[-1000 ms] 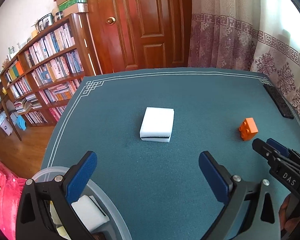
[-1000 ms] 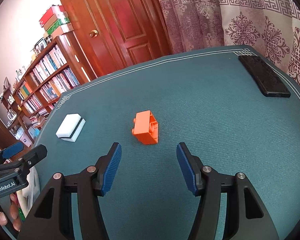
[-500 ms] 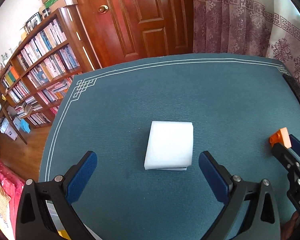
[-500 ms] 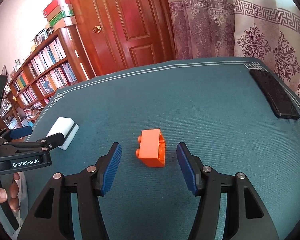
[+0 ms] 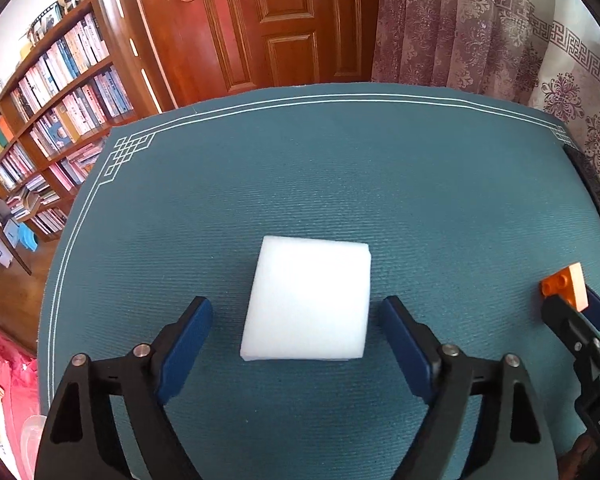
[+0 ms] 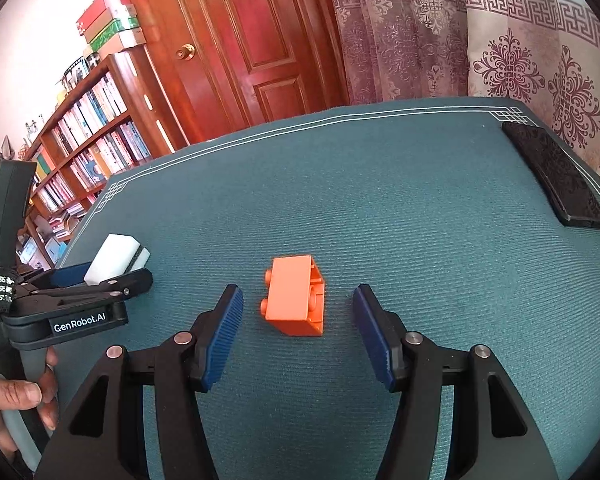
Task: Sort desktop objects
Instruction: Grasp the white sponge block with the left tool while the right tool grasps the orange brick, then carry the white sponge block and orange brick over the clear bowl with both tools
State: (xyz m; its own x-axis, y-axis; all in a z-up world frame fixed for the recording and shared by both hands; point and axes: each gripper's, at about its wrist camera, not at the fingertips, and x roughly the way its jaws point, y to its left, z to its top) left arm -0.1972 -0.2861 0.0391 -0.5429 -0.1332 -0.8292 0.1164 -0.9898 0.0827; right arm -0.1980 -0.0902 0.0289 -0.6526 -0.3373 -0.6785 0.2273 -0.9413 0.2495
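Note:
A white sponge block lies flat on the teal table mat, and my left gripper is open around it, blue pads on either side without touching. The right wrist view shows the sponge at the left with a dark layer on its side, partly hidden by the left gripper. An orange toy brick lies on its side, studs pointing left. My right gripper is open and straddles it with gaps on both sides. The left wrist view catches the brick at the right edge, behind the right gripper's finger.
A black flat phone-like slab lies near the mat's far right edge. The teal mat covers the table. Behind stand a bookshelf, a wooden door and curtains. A hand holds the left gripper's handle. A clear container rim shows at lower left.
Both grippers have moved forward and down: the left one now brackets the white sponge, the right one brackets the orange brick. Neither has closed. The container has slid almost out of the left view.

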